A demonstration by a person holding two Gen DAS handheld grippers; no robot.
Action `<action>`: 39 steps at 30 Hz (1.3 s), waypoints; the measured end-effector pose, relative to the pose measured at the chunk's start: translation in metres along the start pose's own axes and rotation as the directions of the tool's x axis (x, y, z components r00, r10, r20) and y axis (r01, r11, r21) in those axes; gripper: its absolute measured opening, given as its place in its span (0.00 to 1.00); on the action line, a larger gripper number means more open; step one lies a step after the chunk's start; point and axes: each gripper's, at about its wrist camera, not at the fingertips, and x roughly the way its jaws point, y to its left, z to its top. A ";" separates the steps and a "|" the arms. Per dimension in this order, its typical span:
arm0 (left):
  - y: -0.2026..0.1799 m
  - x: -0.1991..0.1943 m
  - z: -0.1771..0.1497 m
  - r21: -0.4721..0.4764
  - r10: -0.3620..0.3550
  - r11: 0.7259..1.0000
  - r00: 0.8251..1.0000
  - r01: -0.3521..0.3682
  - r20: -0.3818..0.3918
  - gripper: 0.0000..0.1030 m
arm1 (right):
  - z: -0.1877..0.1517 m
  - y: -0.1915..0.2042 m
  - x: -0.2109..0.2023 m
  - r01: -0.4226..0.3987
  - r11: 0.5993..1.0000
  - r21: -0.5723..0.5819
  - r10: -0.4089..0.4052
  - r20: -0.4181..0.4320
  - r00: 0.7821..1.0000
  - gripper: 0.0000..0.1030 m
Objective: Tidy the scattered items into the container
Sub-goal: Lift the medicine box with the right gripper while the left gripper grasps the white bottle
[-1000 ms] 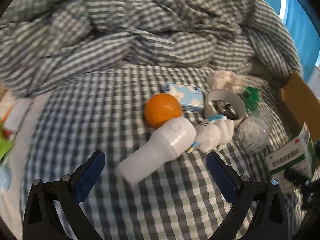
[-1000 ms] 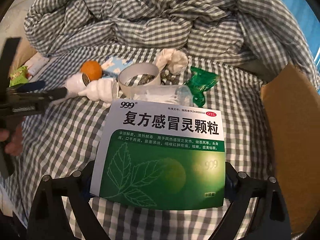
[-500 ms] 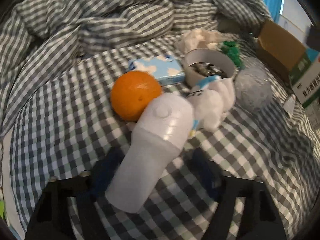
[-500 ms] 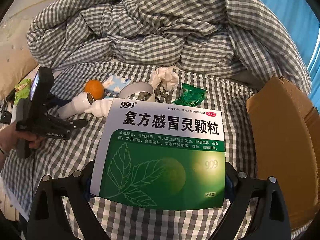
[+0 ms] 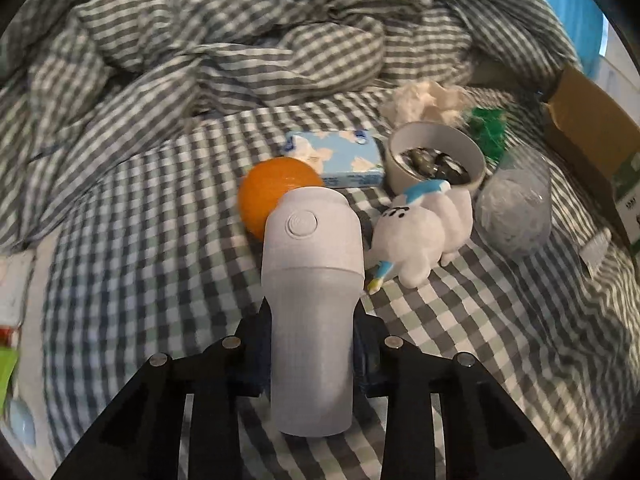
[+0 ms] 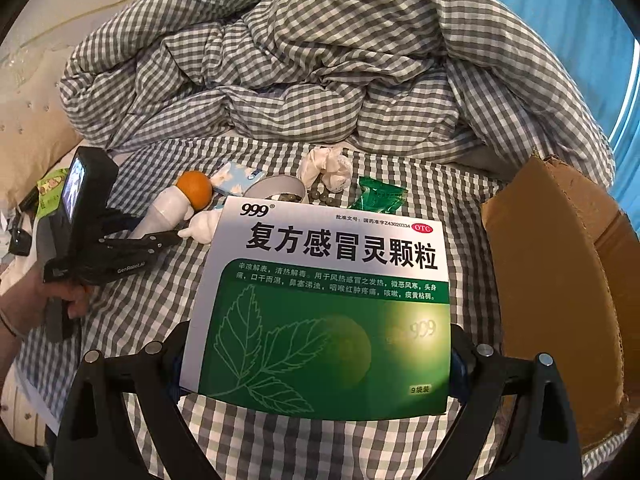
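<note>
Pinching the white plastic cylindrical bottle near its base, the left gripper can lift it lengthwise; the right gripper clamps the green-and-white medicine box beside the brown cardboard box at the checked bed's right edge.

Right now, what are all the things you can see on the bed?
white bottle: 1, white, clamped in left hand-held gripper
medicine box: 1, green and white, clamped in right hand-held gripper
orange: 1, orange, behind the bottle
tissue pack: 1, blue and white, behind the orange
plush toy: 1, white with blue, right of the bottle
tape roll: 1, white, behind the toy
crumpled tissue: 1, white, farther back
green packet: 1, green, beside the tissue
clear cup: 1, clear, right of the toy
cardboard box: 1, brown, far right
duvet: 1, grey check, at the back
left hand-held gripper: 1, black
right hand-held gripper: 1, black
</note>
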 end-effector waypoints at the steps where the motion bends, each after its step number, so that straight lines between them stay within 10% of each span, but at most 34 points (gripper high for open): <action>1: 0.000 -0.007 0.000 -0.024 0.023 0.999 1.000 -0.023 0.008 0.31 | 0.000 -0.001 -0.002 0.000 1.000 0.001 0.000 0.003 1.000 0.90; 9: -0.021 -0.078 0.000 -0.254 0.190 0.953 0.979 -0.167 0.068 0.31 | 0.003 -0.013 -0.028 -0.014 1.000 0.027 0.013 0.048 0.999 0.90; 17: -0.068 -0.168 0.006 -0.349 0.214 0.924 0.966 -0.154 0.142 0.31 | 0.013 -0.036 -0.081 -0.031 0.998 0.057 0.022 0.141 0.990 0.90; 28: -0.150 -0.275 0.044 -0.298 0.211 0.948 0.923 -0.112 0.323 0.31 | 0.019 -0.093 -0.170 0.003 0.994 0.113 -0.035 0.284 0.958 0.90; 39: -0.247 -0.303 0.082 -0.223 0.116 0.975 0.891 -0.017 0.439 0.31 | 0.002 -0.194 -0.216 0.149 0.963 0.225 -0.215 0.308 0.927 0.91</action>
